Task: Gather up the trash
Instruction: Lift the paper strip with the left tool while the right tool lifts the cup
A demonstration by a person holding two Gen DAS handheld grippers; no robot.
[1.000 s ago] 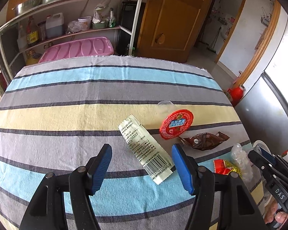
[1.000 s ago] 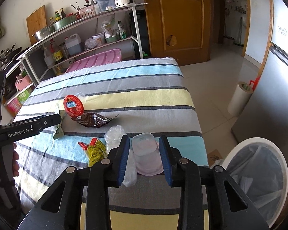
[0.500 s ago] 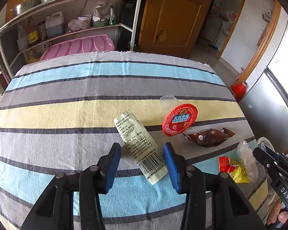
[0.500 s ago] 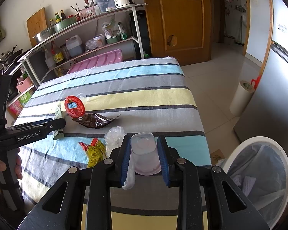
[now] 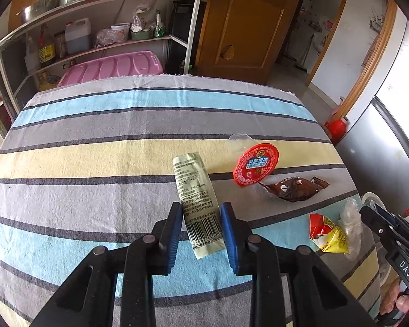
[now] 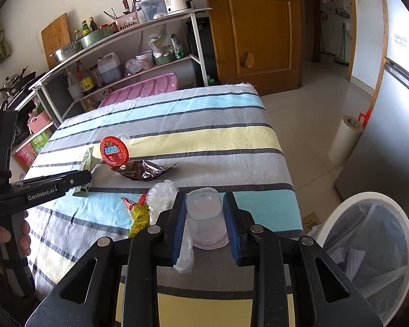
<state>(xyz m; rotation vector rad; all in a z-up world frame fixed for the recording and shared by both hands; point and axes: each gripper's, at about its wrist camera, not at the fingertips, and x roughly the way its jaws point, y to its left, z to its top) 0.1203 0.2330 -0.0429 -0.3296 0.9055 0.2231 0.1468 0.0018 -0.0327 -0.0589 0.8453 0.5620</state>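
Note:
A pale green wrapper (image 5: 197,196) with a barcode lies on the striped tablecloth (image 5: 95,163). My left gripper (image 5: 201,212) straddles its near end, jaws narrowed to the wrapper's edges. My right gripper (image 6: 204,212) is shut on a clear plastic cup (image 6: 205,215) above the table's near right corner. A red round lid (image 5: 256,164), a brown wrapper (image 5: 294,189), a red-yellow packet (image 5: 325,234) and crumpled clear plastic (image 5: 350,219) lie to the right. The white trash bin (image 6: 368,248) with a liner stands on the floor, right.
A metal shelf rack (image 5: 109,35) with bottles and a pink lid stands behind the table. A wooden door (image 6: 253,27) is at the back. A grey fridge (image 6: 390,125) and a white roll (image 6: 343,141) stand on the right.
My left gripper has moved forward over the green wrapper and its jaws have narrowed from wide open to the wrapper's sides. The right gripper has kept hold of the cup, nearly still.

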